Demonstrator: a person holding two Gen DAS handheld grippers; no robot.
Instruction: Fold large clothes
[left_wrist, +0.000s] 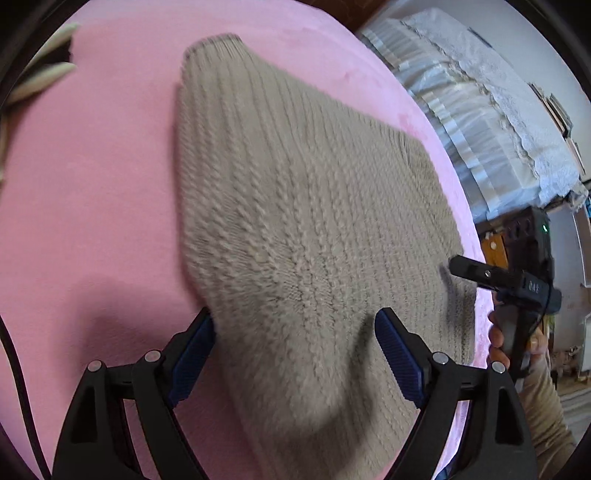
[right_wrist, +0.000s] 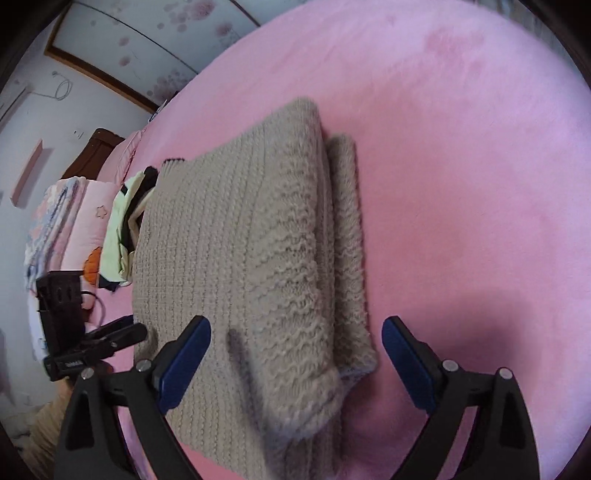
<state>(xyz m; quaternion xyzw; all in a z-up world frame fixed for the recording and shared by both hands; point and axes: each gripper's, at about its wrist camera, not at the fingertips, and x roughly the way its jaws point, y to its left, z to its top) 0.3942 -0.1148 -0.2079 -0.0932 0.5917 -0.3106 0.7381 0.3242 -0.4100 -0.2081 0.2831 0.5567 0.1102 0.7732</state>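
A beige knitted sweater (left_wrist: 295, 206) lies partly folded on a pink bed sheet (left_wrist: 92, 184). My left gripper (left_wrist: 295, 332) is open, its blue pads spread just above the sweater's near end. In the right wrist view the sweater (right_wrist: 229, 251) shows a thick folded sleeve ridge along its right side. My right gripper (right_wrist: 295, 343) is open above the sweater's near corner. The right gripper also shows in the left wrist view (left_wrist: 491, 277) at the sweater's right edge. The left gripper shows in the right wrist view (right_wrist: 107, 343) at the sweater's left edge.
A pile of pale yellow and black clothes (right_wrist: 125, 221) lies past the sweater's far left side. Folded pink bedding (right_wrist: 66, 218) sits at the bed's far end. A bed with a blue-white cover (left_wrist: 480, 118) stands beyond the pink sheet.
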